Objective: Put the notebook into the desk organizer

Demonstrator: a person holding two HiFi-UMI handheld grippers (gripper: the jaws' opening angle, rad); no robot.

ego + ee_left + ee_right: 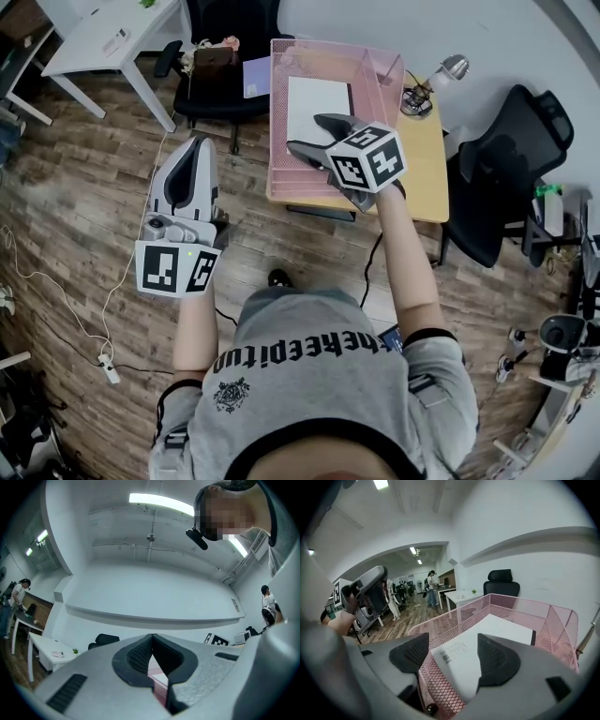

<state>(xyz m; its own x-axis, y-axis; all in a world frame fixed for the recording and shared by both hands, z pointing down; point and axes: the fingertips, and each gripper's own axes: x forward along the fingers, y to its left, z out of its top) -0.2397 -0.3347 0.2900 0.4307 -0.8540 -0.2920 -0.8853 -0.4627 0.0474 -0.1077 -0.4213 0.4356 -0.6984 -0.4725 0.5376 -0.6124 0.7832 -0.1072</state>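
The notebook [319, 105] lies inside the desk organizer [279, 112]. I should lift the right gripper [314, 136], jaws released, straight up. The left gripper [197, 142] is clenched, empty.

Past my left fingers [133, 656] I get only a sliver of the organizer [159, 690]; the rest sits behind them. The right fingers [499, 660] cover the notebook [459, 663] on either side of the gap, and the label print [451, 652] between them is too small to read. From the head view, the right gripper [307, 133] hides the notebook's near end.
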